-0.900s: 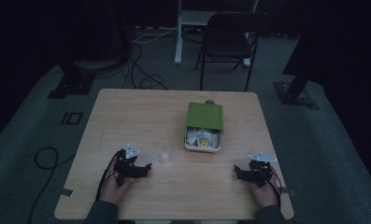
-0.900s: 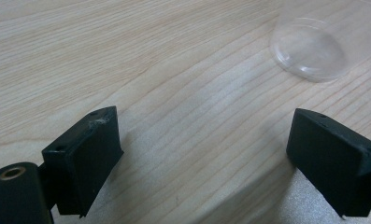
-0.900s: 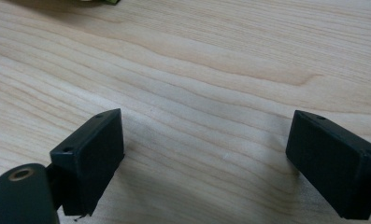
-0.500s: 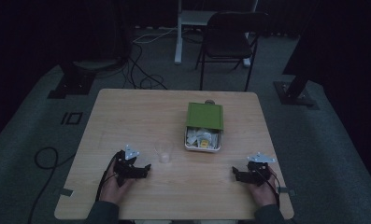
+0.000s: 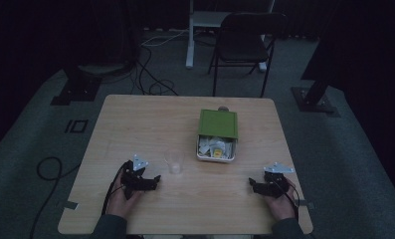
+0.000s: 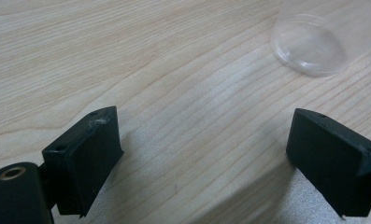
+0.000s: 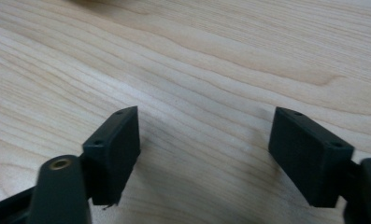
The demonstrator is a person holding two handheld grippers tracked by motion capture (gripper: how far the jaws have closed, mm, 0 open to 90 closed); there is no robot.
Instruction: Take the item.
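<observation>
While both jaws gape empty over the wooden table (image 5: 135, 124), the left gripper (image 5: 152, 180) sits just beside the clear plastic cup (image 5: 174, 162); the right gripper (image 5: 253, 185) rests well apart

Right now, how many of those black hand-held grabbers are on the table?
2. The left gripper sits near the table's front left, beside the clear cup; the right gripper sits at the front right. Both have open jaws, holding nothing.

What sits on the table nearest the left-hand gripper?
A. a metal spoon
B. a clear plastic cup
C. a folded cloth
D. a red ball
B: a clear plastic cup stands on the wooden table just beyond the left gripper, whose jaws are open and empty.
</observation>
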